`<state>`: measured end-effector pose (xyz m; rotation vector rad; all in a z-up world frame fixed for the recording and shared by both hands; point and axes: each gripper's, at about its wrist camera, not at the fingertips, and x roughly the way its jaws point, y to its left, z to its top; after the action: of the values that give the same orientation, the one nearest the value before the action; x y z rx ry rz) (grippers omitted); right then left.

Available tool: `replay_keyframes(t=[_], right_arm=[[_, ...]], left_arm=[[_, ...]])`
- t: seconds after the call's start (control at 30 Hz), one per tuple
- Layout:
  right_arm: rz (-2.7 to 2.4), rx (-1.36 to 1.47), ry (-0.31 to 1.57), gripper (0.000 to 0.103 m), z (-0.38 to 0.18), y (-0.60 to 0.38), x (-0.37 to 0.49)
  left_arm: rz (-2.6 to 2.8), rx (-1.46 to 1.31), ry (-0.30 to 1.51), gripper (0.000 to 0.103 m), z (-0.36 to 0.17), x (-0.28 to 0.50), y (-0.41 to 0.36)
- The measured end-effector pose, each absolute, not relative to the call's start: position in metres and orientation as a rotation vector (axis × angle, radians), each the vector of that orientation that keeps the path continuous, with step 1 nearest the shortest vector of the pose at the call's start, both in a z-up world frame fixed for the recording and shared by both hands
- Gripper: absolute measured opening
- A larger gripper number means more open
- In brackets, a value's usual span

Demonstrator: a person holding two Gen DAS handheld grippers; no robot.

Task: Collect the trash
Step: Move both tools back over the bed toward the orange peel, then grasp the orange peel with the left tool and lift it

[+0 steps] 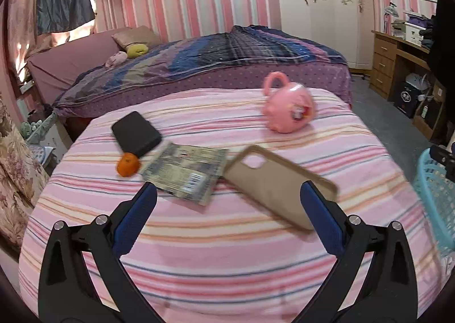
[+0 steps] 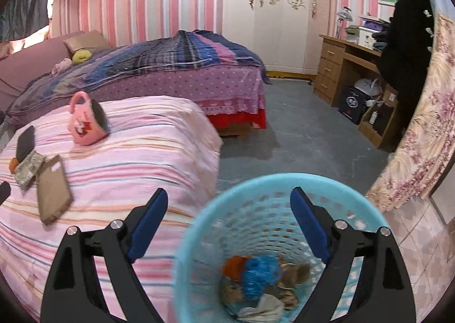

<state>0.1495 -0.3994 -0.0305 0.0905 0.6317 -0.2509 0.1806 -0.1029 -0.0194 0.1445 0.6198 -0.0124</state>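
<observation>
A flat printed wrapper (image 1: 184,171) lies on the pink striped cover (image 1: 227,252), just ahead of my open, empty left gripper (image 1: 227,195). The wrapper also shows in the right wrist view (image 2: 27,171) at far left. A light blue mesh bin (image 2: 256,209) stands on the floor beside the table, holding crumpled trash (image 2: 256,274). My right gripper (image 2: 229,200) is open and empty, hovering over the bin's near rim. The bin's edge shows in the left wrist view (image 1: 435,195) at far right.
On the cover lie a tan phone case (image 1: 278,183), a black wallet-like case (image 1: 136,134), an orange fruit (image 1: 128,164) and a tipped pink cup (image 1: 287,105). A bed (image 1: 213,58) stands behind, a wooden desk (image 2: 338,64) at the right, grey floor (image 2: 298,135) between.
</observation>
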Motion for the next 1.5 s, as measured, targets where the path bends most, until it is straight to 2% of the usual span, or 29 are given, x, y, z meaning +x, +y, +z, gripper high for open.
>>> replay_keyframes(t=[0.4, 0.67, 0.97, 1.03, 1.1, 1.17, 1.23, 1.27, 1.3, 1.33, 1.4, 1.5], right_arm=[[-0.181, 0.039, 0.635, 0.086, -0.031, -0.328, 0.184], [-0.134, 0.002, 0.663, 0.086, -0.036, -0.295, 0.204], [-0.046, -0.021, 0.665, 0.086, -0.039, -0.249, 0.249], [-0.034, -0.027, 0.680, 0.086, -0.046, -0.243, 0.253], [-0.027, -0.022, 0.699, 0.086, -0.051, -0.239, 0.255], [-0.009, 0.007, 0.712, 0.086, -0.055, -0.234, 0.255], [-0.008, 0.005, 0.712, 0.086, -0.056, -0.231, 0.254], [-0.009, 0.001, 0.711, 0.086, -0.057, -0.229, 0.254], [-0.008, -0.011, 0.711, 0.086, -0.059, -0.224, 0.251], [-0.006, -0.014, 0.710, 0.086, -0.059, -0.222, 0.250], [0.003, -0.030, 0.707, 0.086, -0.058, -0.215, 0.245], [0.018, -0.048, 0.693, 0.086, -0.055, -0.203, 0.242]], left_arm=[[0.115, 0.060, 0.664, 0.098, -0.032, 0.227, -0.011], [0.211, -0.012, 0.776, 0.097, -0.055, 0.269, 0.052], [0.194, -0.068, 0.822, 0.094, -0.068, 0.298, 0.070], [0.191, -0.062, 0.840, 0.089, -0.073, 0.304, 0.070], [0.173, -0.080, 0.867, 0.076, -0.079, 0.310, 0.071], [0.159, -0.091, 0.875, 0.068, -0.080, 0.314, 0.071], [0.139, -0.086, 0.865, 0.056, -0.080, 0.314, 0.069], [0.120, -0.083, 0.860, 0.044, -0.080, 0.313, 0.067], [0.110, -0.078, 0.857, 0.039, -0.080, 0.312, 0.065], [0.108, -0.073, 0.853, 0.037, -0.079, 0.311, 0.065], [0.094, -0.064, 0.842, 0.028, -0.077, 0.307, 0.062], [0.094, -0.051, 0.830, 0.025, -0.072, 0.299, 0.062]])
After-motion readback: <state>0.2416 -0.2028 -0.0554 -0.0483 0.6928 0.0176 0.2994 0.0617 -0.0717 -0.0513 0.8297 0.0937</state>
